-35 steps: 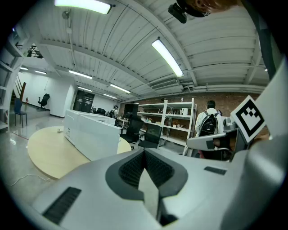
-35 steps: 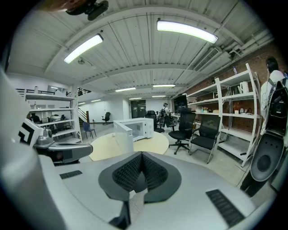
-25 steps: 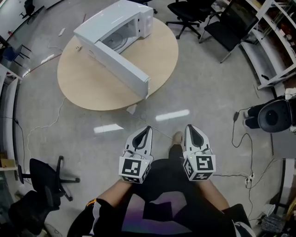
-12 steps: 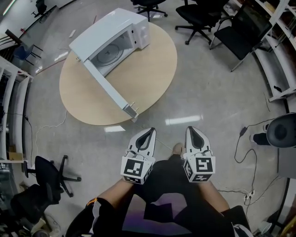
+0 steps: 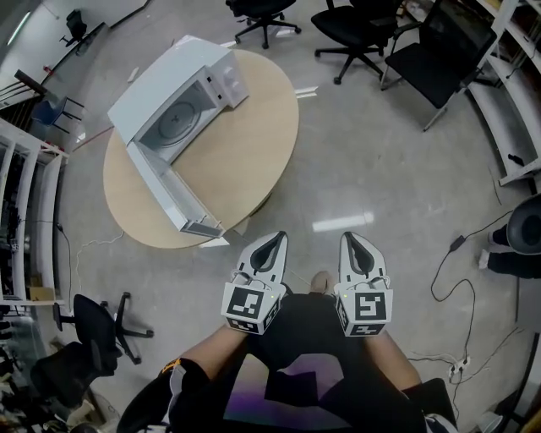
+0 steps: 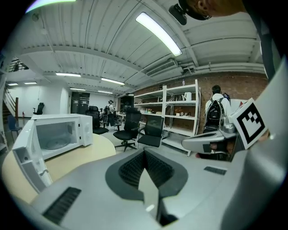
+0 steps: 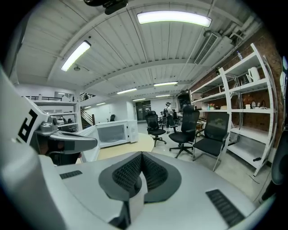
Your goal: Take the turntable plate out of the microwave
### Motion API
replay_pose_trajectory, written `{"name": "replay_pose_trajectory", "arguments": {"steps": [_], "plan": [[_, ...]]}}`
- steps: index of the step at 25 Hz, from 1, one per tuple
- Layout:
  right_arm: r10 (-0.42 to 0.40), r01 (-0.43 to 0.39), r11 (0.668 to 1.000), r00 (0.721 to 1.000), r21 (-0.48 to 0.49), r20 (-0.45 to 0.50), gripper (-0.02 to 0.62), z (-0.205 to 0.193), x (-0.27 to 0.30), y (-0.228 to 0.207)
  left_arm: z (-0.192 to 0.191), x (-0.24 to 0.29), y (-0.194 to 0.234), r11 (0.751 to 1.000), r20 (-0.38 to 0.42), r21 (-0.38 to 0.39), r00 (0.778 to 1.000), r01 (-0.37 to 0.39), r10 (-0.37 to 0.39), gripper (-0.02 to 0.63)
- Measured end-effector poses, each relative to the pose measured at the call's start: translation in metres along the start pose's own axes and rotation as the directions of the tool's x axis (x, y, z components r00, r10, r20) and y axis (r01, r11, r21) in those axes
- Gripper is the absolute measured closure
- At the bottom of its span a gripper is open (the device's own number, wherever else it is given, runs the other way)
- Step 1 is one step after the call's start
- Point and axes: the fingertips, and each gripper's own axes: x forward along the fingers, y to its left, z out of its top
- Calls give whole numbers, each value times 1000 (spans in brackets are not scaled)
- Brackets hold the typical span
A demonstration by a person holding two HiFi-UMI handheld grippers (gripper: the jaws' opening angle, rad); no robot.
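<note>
Microwave and table nearer, leftward.

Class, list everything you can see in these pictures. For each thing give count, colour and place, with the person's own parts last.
Microwave: one, white, door open, on the table.
Plate: one, pale, inside the microwave.
Table: one, round, light wood, ahead of the person to the left.
Chairs: at least four, black, beyond the table and at lower left.
Shelves: white, along the right and left edges.
Cables: dark, on the floor at right.
Left tongs: one, white with black pads, shut, empty, low in front of the person.
Right tongs: one, same colours, shut, empty, beside the left.
</note>
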Motion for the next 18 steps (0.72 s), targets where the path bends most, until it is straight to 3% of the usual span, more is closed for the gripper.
{"name": "replay_pose_trajectory", "arguments": {"steps": [12,18], "plan": [[-21,21,999,1000,34,-11,578,3,24,-52,3,60,-8,1000,-24,-15,1000,14,-14,560],[-44,45,998,998,33,-36,578,7,54,-74,11,96,7,999,-18,-42,1000,20,-21,560]]}}
